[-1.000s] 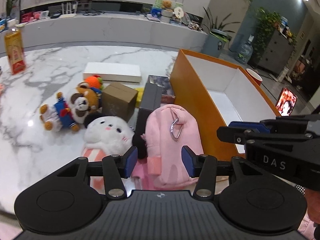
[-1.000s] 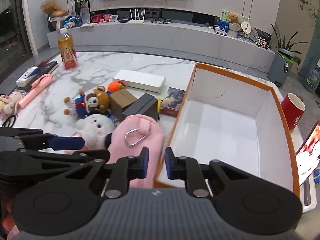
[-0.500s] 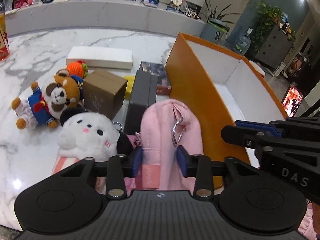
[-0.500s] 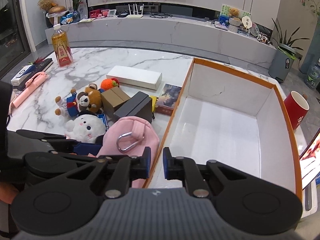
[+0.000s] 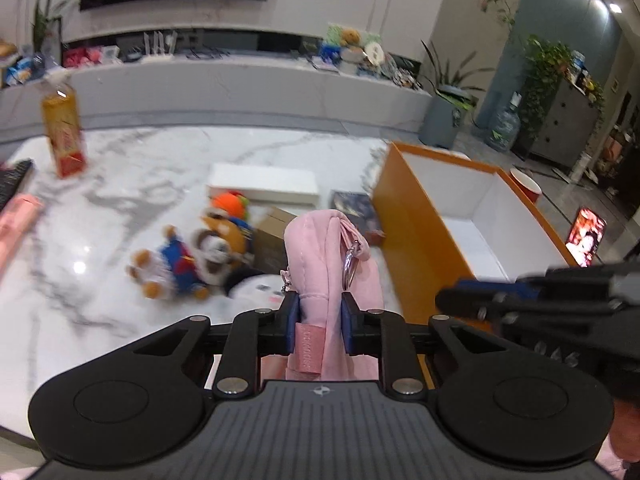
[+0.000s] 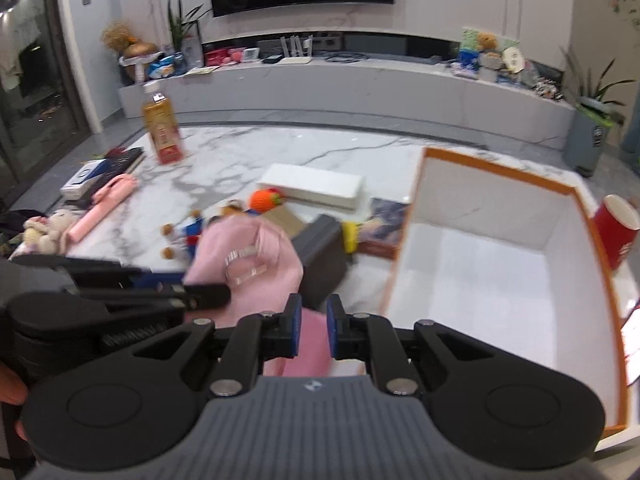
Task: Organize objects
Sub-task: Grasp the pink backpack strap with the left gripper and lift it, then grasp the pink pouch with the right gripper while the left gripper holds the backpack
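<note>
My left gripper (image 5: 319,322) is shut on a pink pouch (image 5: 328,256) with a metal carabiner and holds it up off the marble table. The pouch also shows in the right wrist view (image 6: 248,264), left of my right gripper (image 6: 311,330). That gripper is nearly closed with nothing between its pads; pink cloth lies behind the gap. The open orange box with a white inside (image 5: 472,216) (image 6: 500,264) stands to the right. A bear in blue (image 5: 188,260), a white plush (image 5: 256,292), an orange knit toy (image 6: 266,200) and small boxes lie left of it.
A white flat box (image 6: 316,186), a dark box (image 6: 324,256), a book (image 6: 386,220), a drink bottle (image 6: 162,128), a pink tube (image 6: 104,206) and remotes lie on the table. A red cup (image 6: 616,224) stands right of the orange box.
My left gripper closed on the pink pouch and lifted it off the table. Both views tilted upward. My right gripper stayed nearly closed.
</note>
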{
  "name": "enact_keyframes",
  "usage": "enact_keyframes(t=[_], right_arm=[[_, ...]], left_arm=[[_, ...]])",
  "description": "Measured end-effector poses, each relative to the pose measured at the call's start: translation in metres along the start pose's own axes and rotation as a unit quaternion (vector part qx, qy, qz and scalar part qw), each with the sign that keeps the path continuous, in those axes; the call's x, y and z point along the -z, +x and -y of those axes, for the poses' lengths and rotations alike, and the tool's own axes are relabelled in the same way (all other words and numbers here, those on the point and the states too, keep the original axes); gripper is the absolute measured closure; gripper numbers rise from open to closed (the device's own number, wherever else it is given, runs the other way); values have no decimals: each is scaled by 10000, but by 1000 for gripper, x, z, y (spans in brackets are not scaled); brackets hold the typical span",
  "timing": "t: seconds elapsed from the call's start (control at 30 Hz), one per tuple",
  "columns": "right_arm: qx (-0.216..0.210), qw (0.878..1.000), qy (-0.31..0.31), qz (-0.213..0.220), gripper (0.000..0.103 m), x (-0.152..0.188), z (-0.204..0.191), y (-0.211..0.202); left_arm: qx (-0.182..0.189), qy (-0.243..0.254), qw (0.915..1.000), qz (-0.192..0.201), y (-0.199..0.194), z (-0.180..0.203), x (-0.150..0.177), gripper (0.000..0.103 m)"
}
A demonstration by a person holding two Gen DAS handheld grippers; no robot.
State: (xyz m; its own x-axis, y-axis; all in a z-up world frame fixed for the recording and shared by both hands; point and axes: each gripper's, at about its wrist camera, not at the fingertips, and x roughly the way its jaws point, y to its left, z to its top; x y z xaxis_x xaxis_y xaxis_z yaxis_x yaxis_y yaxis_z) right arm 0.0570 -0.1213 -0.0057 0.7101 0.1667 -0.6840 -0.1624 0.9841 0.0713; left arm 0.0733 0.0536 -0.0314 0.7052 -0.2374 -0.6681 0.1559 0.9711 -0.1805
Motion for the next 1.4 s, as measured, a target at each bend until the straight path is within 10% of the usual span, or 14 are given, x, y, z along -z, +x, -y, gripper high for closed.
enact_keyframes(t=[0.23, 0.87, 1.4], right_arm=[[-243, 9991, 61, -339, 88, 10, -27, 26], [819, 9856, -846, -1215, 32, 35, -71, 122], [515, 9945, -578, -708, 86, 30, -63, 64]], left_arm=[[-421, 209, 9989, -49, -11, -20, 1, 78], [-293, 0, 9996, -30, -7, -40, 10, 78], [-420, 156, 9990, -13, -26, -27, 18, 78]])
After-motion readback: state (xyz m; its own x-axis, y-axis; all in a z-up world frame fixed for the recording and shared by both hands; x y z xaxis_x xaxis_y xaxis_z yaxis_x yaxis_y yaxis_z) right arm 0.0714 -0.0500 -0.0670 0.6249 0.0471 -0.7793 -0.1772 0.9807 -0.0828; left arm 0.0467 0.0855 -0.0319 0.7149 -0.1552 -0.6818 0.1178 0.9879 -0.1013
